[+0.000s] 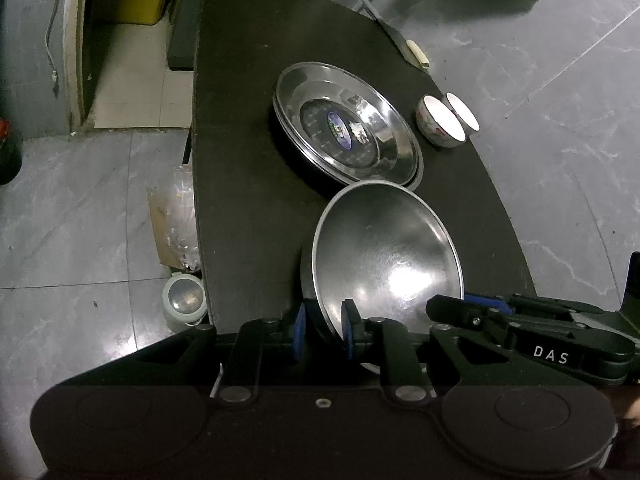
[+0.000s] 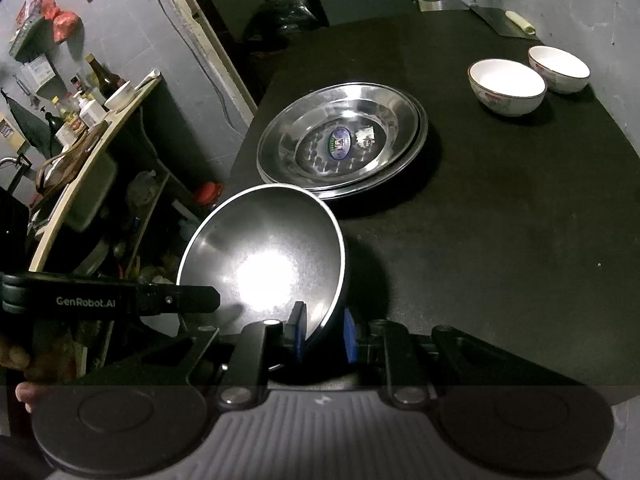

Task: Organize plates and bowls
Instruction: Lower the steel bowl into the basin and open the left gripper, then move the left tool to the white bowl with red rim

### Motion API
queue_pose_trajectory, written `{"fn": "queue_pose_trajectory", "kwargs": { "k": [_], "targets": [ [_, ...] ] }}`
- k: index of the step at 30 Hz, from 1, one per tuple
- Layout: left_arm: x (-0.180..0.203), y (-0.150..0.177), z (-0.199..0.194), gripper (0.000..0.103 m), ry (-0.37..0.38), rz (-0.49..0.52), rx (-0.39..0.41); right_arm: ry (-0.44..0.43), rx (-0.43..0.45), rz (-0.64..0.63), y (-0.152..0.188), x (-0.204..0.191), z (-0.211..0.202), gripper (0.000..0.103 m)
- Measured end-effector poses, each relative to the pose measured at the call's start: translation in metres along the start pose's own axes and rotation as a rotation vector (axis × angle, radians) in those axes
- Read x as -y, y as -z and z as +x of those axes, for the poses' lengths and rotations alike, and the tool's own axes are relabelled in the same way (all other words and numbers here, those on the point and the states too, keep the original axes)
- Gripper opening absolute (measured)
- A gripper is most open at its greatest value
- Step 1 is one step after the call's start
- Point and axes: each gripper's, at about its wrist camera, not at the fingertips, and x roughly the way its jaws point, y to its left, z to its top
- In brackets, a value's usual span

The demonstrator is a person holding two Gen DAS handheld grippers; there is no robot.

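Together, left hand-held gripper and right hand-held gripper pinch opposite rim edges of the steel bowl, steadying its tilt beside the stacked plates.

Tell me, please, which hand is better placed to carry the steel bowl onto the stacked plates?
Neither alone: left tongs and right tongs each pinch the tilted steel bowl at its near rim. The stacked plates lie straight ahead.

steel bowl: 1 | white bowls: 2 | stacked steel plates: count unclear
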Motion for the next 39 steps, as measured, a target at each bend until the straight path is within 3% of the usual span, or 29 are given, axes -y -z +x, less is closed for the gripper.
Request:
{"fn": "queue_pose_trajectory", "kwargs": {
  "k": [3, 7, 12, 13, 15, 20, 24, 32, 39],
  "targets": [
    [0.000, 0.000, 0.000, 0.021, 0.006, 0.001, 0.002, 0.001, -0.001, 0.002, 0.000, 0.000, 0.000, 0.023],
    [0.000, 0.000, -0.002, 0.030, 0.003, 0.004, 0.011, 0.011, 0.008, 0.012, 0.000, 0.001, -0.001, 0.031],
    [-0.001, -0.002, -0.011, 0.055, -0.025, 0.004, 0.042, 0.037, 0.021, 0.024, -0.001, 0.002, -0.003, 0.040],
    [-0.001, -0.002, -0.015, 0.058, -0.028, 0.004, 0.054, 0.045, 0.034, 0.026, -0.001, 0.003, -0.006, 0.046],
    [-0.002, -0.004, -0.025, 0.074, -0.033, 0.004, 0.088, 0.057, 0.062, 0.033, -0.001, 0.004, -0.011, 0.053],
    [0.003, -0.009, -0.056, 0.102, -0.066, 0.010, 0.279, 0.108, 0.161, 0.047, -0.002, 0.008, -0.027, 0.091],
    [0.013, -0.020, -0.069, 0.102, -0.070, 0.022, 0.368, 0.130, 0.231, 0.049, -0.004, 0.013, -0.037, 0.103],
    [0.052, -0.045, -0.081, 0.102, -0.157, 0.141, 0.526, 0.200, 0.419, 0.008, -0.020, 0.022, -0.072, 0.103],
    [0.091, -0.085, -0.068, 0.102, -0.171, 0.165, 0.570, 0.296, 0.578, -0.100, -0.057, 0.048, -0.094, 0.103]
  ]
}}
